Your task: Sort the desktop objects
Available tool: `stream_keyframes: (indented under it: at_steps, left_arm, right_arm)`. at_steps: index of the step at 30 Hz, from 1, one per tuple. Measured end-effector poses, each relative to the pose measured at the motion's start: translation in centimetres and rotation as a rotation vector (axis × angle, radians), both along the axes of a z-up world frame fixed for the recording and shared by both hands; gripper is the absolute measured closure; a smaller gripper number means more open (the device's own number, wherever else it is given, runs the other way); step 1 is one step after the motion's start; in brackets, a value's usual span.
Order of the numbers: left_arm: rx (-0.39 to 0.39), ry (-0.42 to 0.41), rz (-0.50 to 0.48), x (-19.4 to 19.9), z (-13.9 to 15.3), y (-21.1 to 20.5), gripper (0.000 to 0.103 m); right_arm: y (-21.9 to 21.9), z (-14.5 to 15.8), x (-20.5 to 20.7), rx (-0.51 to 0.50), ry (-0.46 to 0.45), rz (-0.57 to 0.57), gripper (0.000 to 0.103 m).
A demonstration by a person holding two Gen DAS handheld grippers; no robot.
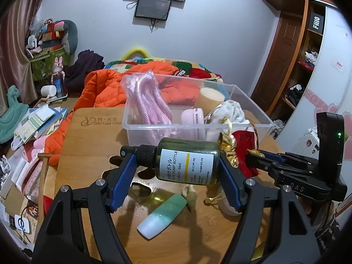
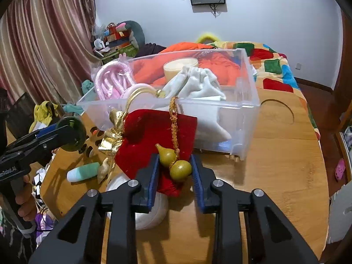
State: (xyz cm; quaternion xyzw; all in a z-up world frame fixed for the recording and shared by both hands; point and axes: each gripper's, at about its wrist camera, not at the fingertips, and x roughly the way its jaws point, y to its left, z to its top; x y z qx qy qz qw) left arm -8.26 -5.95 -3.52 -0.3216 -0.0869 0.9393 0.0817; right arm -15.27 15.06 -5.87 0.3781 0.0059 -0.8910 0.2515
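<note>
Crosswise, the green pump bottle (image 1: pixel 187 160) lies clamped end-to-end in the left gripper (image 1: pixel 178 171), near the clear bin (image 1: pixel 259 129); the right gripper (image 2: pixel 175 171) loosely brackets a gourd charm (image 2: pixel 173 161), contact unclear.

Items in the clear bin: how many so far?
4 visible in the clear bin: pink rope bundle at the left, pink round case mid-front, beige cylinder at the back, white cloth pouch on the right. More may be hidden underneath.
</note>
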Motion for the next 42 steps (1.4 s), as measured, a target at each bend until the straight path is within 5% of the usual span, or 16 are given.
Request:
stream_keyframes:
  at_steps: [24,34,42]
  left_arm:
    - [-0.027,0.066,-0.022,-3.9,3.3,2.5,0.031]
    - [0.011,0.041,-0.023,-3.9,2.2,1.9,0.031]
    - [0.012,0.031,-0.022,-2.5,1.8,2.0,0.031]
  right_arm:
    - [2.2,6.0,-1.0,-0.059,0.146,-0.019,0.079]
    - [2.6,1.7,-0.6,0.038,0.044,0.025,0.078]
    - [3.3,-0.9,-1.2,-0.028,-0.065,0.014,0.078]
